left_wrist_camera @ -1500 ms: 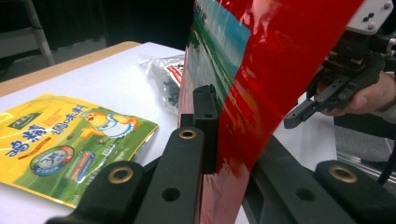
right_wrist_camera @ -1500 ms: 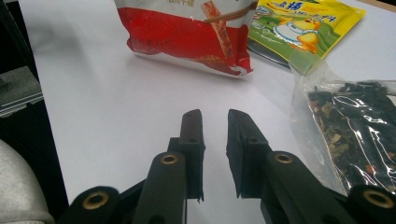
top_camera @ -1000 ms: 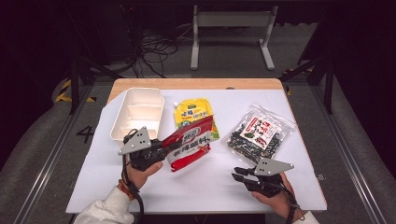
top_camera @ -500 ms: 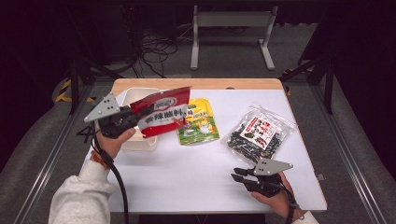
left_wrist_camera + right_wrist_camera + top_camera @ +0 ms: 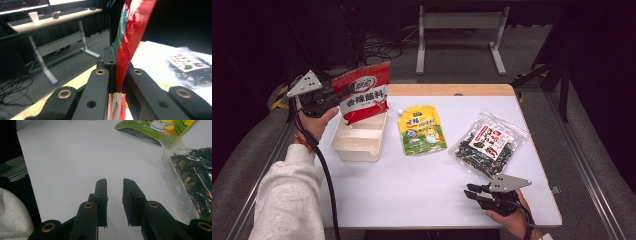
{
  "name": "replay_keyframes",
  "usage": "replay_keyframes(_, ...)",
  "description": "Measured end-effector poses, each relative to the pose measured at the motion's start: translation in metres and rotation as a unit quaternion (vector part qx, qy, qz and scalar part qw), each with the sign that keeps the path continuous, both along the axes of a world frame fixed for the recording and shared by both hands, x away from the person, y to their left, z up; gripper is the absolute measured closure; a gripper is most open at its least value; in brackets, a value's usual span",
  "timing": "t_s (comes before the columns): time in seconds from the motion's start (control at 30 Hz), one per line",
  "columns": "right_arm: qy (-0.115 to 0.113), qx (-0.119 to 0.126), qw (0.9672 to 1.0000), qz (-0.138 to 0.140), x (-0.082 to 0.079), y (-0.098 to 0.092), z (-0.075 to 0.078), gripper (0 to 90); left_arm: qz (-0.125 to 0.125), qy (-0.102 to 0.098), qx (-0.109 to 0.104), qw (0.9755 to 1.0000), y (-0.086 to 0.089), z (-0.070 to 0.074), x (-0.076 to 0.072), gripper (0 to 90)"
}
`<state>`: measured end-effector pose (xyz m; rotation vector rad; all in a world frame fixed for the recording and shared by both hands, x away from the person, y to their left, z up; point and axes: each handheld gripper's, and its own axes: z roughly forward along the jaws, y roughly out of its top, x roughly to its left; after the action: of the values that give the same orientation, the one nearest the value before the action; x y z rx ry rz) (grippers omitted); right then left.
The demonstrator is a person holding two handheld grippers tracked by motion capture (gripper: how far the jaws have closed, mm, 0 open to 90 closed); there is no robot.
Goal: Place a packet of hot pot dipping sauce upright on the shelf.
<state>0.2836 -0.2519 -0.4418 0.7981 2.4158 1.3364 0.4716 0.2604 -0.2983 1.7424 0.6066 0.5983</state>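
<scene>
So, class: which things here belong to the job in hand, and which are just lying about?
In the job:
- red packet, clamped in the left gripper
- white tray beneath it

Lying about:
- yellow-green pouch
- clear bag of dark dried bits
- right gripper, empty, jaws apart

- Rectangular table (image 5: pixel 412 195) with a white matte top and a pale wooden strip along its far edge.
- Cream rectangular plastic tray (image 5: pixel 358 141), two compartments, lying directly below the left gripper's jaws, near the table's left edge.
- Yellow-and-green spouted stand-up pouch (image 5: pixel 422 130), flat on the top, well ahead of the right gripper's jaws.
- Clear plastic bag of dark dried leaves with a red-and-white label (image 5: pixel 488 145), flat, just ahead of the right gripper's jaws and beside them on their right.
</scene>
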Motion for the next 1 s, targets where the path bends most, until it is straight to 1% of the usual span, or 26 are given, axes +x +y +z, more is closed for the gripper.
replay_keyframes(0.03,0.001,0.0,1.0,-0.002,-0.001,-0.001,-0.001,73.9,0.0,0.0,0.0,1.0,0.0,0.0,0.0,90.0)
replay_keyframes(0.07,0.001,-0.001,1.0,-0.005,-0.003,-0.002,-0.001,73.9,0.004,0.002,-0.004,1.0,0.003,-0.001,0.005,90.0)
replay_keyframes(0.13,0.002,-0.001,1.0,-0.009,-0.005,-0.003,-0.002,73.9,0.009,0.003,-0.005,0.9999,0.008,-0.004,0.016,90.0)
replay_keyframes(0.17,0.002,-0.001,1.0,-0.009,-0.005,-0.003,-0.002,73.9,0.009,0.003,-0.005,0.9999,0.008,-0.004,0.016,90.0)
replay_keyframes(0.2,0.003,-0.002,0.9999,-0.012,-0.006,-0.004,-0.002,73.9,0.006,0.007,-0.002,1.0,0.008,-0.005,0.021,90.0)
replay_keyframes(0.23,0.003,-0.001,0.9998,-0.018,-0.008,-0.006,-0.002,73.7,0.008,0.009,0.008,0.9999,0.008,-0.007,0.028,90.0)
replay_keyframes(0.33,0.003,0.0,0.9996,-0.026,-0.01,-0.008,-0.002,73.6,0.008,0.014,0.013,0.9998,0.006,-0.008,0.039,90.0)
replay_keyframes(0.37,0.003,0.0,0.9995,-0.03,-0.011,-0.008,-0.002,73.5,0.007,0.015,0.018,0.9997,0.004,-0.009,0.042,90.0)
replay_keyframes(0.4,0.003,0.0,0.9995,-0.03,-0.011,-0.008,-0.002,73.5,0.007,0.015,0.018,0.9997,0.004,-0.009,0.042,90.0)
replay_keyframes(0.43,0.008,0.0,0.9993,-0.037,-0.012,-0.009,-0.004,73.5,0.008,0.016,0.024,0.9995,0.0,-0.009,0.05,90.0)
replay_keyframes(0.47,0.01,-0.001,0.9992,-0.038,-0.013,-0.01,-0.004,73.4,0.008,0.016,0.024,0.9995,0.0,-0.009,0.05,90.0)
replay_keyframes(0.5,0.01,-0.001,0.9992,-0.038,-0.013,-0.01,-0.004,73.4,0.005,0.019,0.027,0.9995,-0.001,-0.01,0.054,90.0)
replay_keyframes(0.57,0.014,-0.003,0.9991,-0.04,-0.015,-0.009,-0.006,73.0,0.008,0.021,0.038,0.999,-0.004,-0.012,0.061,90.0)
replay_keyframes(0.63,0.013,-0.004,0.9991,-0.04,-0.016,-0.009,-0.006,73.1,0.006,0.026,0.042,0.9988,-0.007,-0.015,0.067,90.0)
replay_keyframes(0.67,0.015,-0.002,0.9989,-0.044,-0.018,-0.01,-0.006,73.0,0.005,0.027,0.05,0.9983,-0.009,-0.018,0.071,90.0)
replay_keyframes(0.7,0.015,-0.003,0.9989,-0.044,-0.018,-0.011,-0.007,73.1,0.005,0.027,0.05,0.9983,-0.009,-0.018,0.071,90.0)
replay_keyframes(0.73,0.016,-0.003,0.9988,-0.046,-0.019,-0.011,-0.007,73.0,0.007,0.029,0.059,0.9978,-0.011,-0.021,0.076,90.0)
replay_keyframes(0.8,0.018,-0.001,0.9986,-0.049,-0.02,-0.012,-0.008,73.0,0.009,0.029,0.057,0.9979,-0.011,-0.024,0.079,90.0)
replay_keyframes(0.87,0.02,-0.002,0.9985,-0.051,-0.021,-0.013,-0.009,73.0,0.011,0.037,0.053,0.9979,-0.01,-0.029,0.082,89.9)
replay_keyframes(0.9,0.02,-0.002,0.9985,-0.051,-0.021,-0.013,-0.009,73.0,0.011,0.037,0.053,0.9979,-0.01,-0.029,0.082,89.6)
replay_keyframes(0.93,0.022,-0.002,0.9984,-0.051,-0.021,-0.013,-0.009,72.9,0.013,0.039,0.059,0.9974,-0.01,-0.032,0.084,89.6)
replay_keyframes(0.97,0.022,-0.002,0.9985,-0.05,-0.022,-0.013,-0.01,72.9,0.015,0.038,0.059,0.9974,-0.01,-0.034,0.084,89.2)
replay_keyframes(1.0,0.022,-0.002,0.9985,-0.05,-0.022,-0.013,-0.01,72.9,0.014,0.038,0.052,0.9978,-0.01,-0.036,0.083,89.2)
